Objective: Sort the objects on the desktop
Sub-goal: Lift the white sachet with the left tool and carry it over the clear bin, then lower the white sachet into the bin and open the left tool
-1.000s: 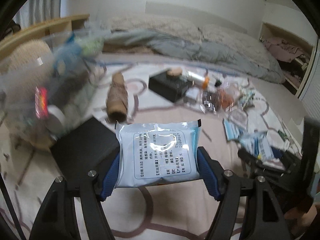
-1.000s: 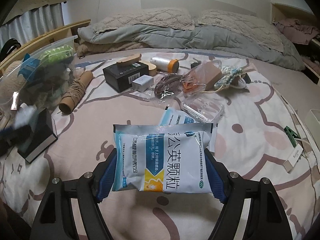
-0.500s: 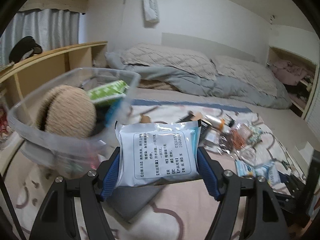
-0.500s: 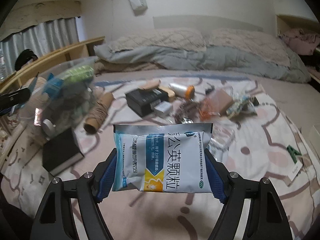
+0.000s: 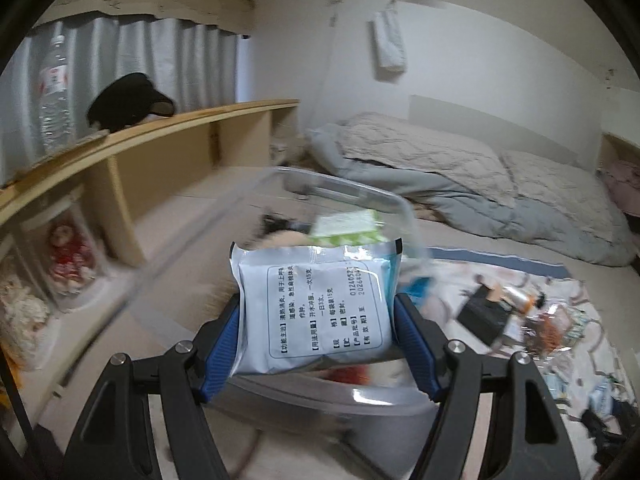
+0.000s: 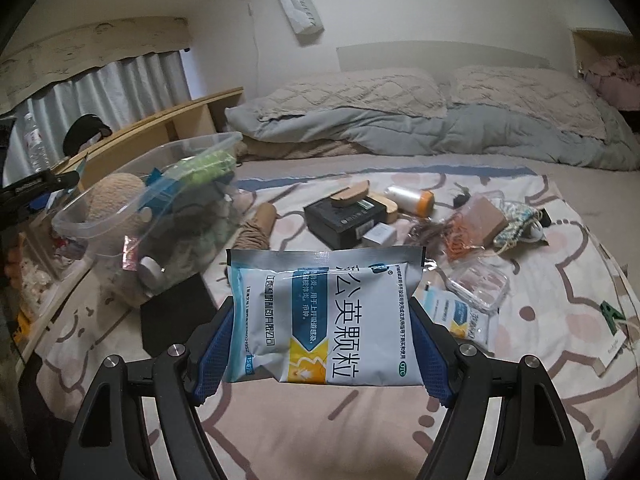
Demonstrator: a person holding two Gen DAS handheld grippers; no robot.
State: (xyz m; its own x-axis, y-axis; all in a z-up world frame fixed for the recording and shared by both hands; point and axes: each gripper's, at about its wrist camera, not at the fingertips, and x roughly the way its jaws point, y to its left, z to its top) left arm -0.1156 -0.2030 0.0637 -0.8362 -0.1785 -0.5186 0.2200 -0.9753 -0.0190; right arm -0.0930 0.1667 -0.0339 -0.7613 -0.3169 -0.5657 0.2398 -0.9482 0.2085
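My left gripper (image 5: 318,340) is shut on a pale blue medicine sachet (image 5: 316,312), its printed back facing the camera. It hangs right over the clear plastic bin (image 5: 360,192), which is blurred and holds a tan ball and a green pack. My right gripper (image 6: 322,344) is shut on a second medicine sachet (image 6: 324,316) with large blue characters, above the bedspread (image 6: 540,360). In the right wrist view the clear bin (image 6: 160,200) stands at the left, and the left gripper's black arm (image 6: 36,188) reaches in beside it.
On the bedspread lie a black box (image 6: 344,216), a twine roll (image 6: 256,228), a white bottle with an orange cap (image 6: 412,198), a clear case (image 6: 478,284), another sachet (image 6: 460,316) and a black book (image 6: 176,316). A wooden shelf (image 5: 160,136) runs along the left; pillows (image 6: 360,92) lie behind.
The left gripper has risen and swung left with its sachet, from above the bedspread to over the clear bin. The right gripper has lifted its sachet a little higher.
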